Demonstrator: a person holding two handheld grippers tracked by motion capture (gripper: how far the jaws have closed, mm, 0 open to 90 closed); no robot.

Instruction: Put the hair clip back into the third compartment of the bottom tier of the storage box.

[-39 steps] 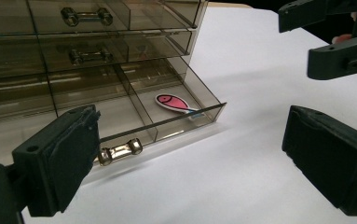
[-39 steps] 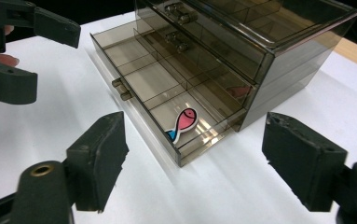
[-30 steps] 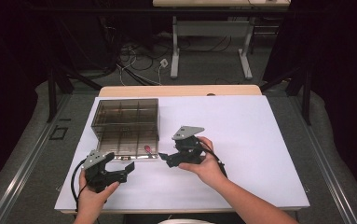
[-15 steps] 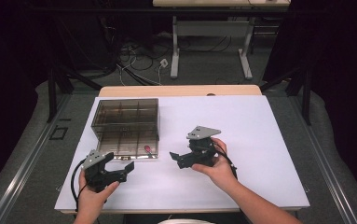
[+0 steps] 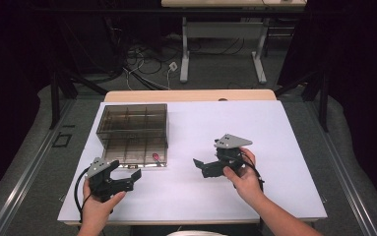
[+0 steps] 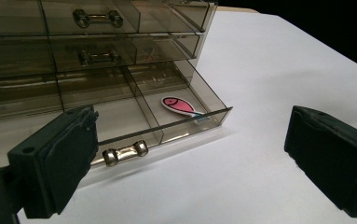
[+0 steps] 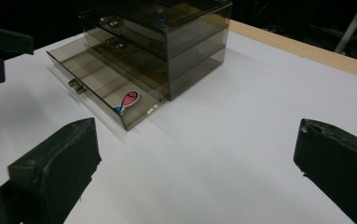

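The right gripper (image 5: 206, 167) has drawn back from the drawer (image 5: 136, 152), its jaws just opened wide with nothing between them; the left gripper (image 5: 122, 177) holds open beside it; the pink fish (image 6: 178, 105) lies in the drawer's corner compartment, its tail blurred behind the front wall.

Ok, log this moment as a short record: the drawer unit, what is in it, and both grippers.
drawer unit: smoky clear three-drawer box at the table's left
bottom drawer: pulled out, metal handle at its front
upper drawers: both pushed in
contents: pink fish-shaped piece lying flat in the bottom drawer's right compartment
left gripper: open, nothing between the jaws, in front of the open drawer
right gripper: jaws have just been opening, now wide and holding nothing, right of the drawer
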